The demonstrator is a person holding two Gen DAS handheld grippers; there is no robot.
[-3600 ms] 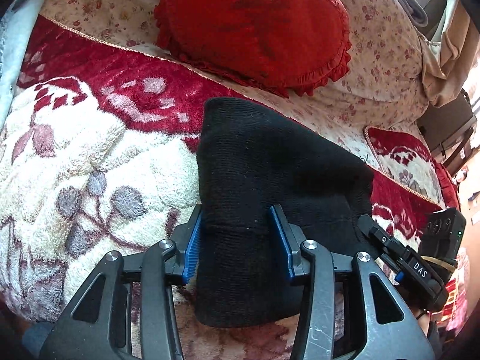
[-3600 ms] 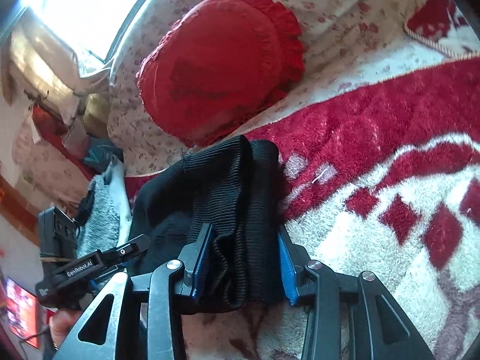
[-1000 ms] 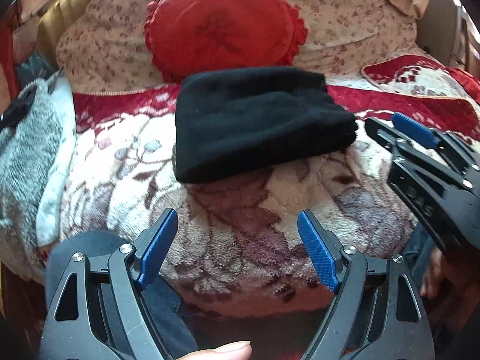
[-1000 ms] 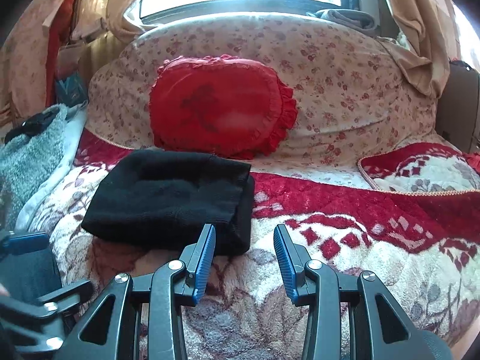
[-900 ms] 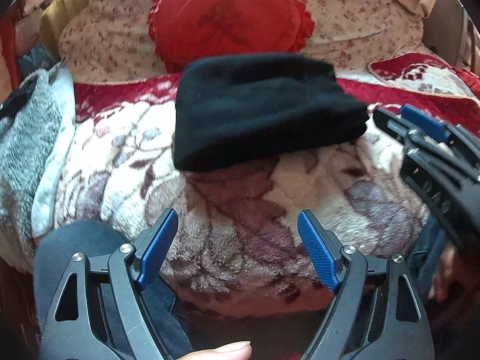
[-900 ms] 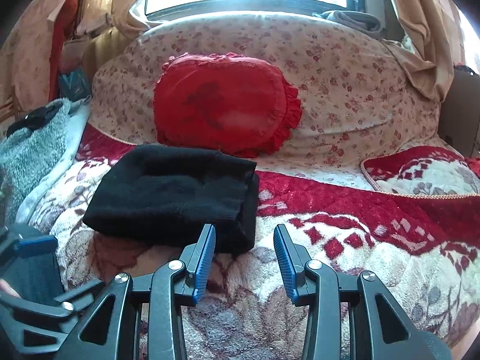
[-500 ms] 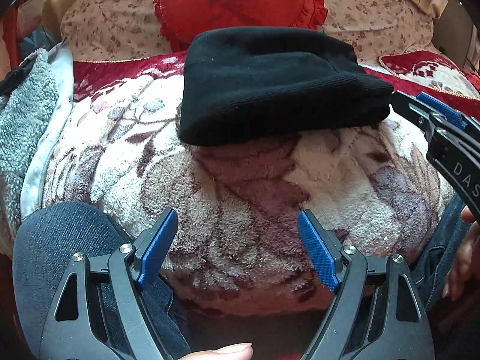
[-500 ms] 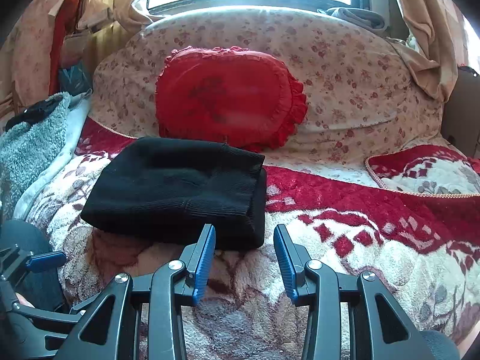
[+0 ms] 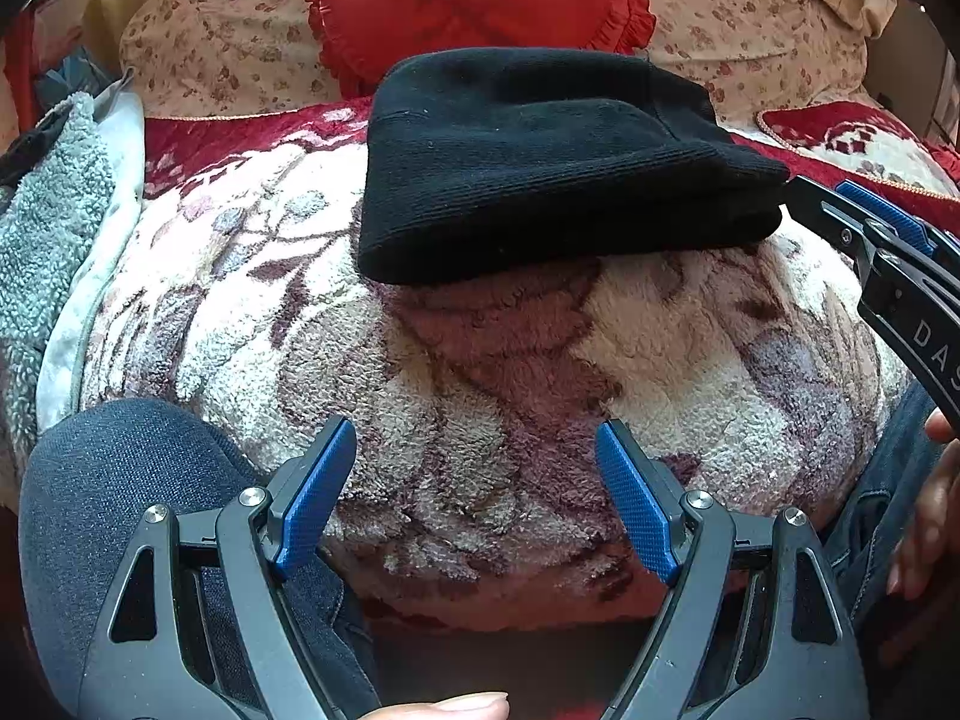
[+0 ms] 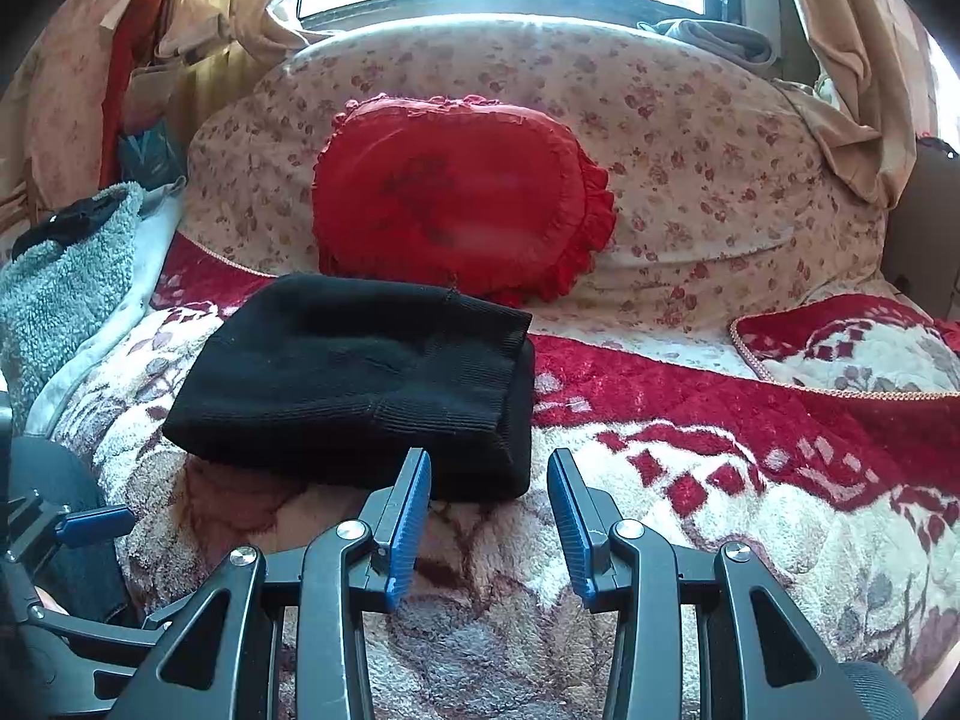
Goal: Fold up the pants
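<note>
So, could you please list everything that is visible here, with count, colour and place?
pants: one, black, folded, on the blanket
blanket: one, white and dark red, plush, covering the bed
heart cushion: one, red, ruffled, behind the pants
floral bedding: one, cream, at the back
grey fleece: one, grey, at the left edge
curtains: beige, beside the window
left gripper: one, black with blue pads, open, empty
right gripper: one, same colours, open, empty, near the pants' corner
knee: in blue jeans, lower left
</note>
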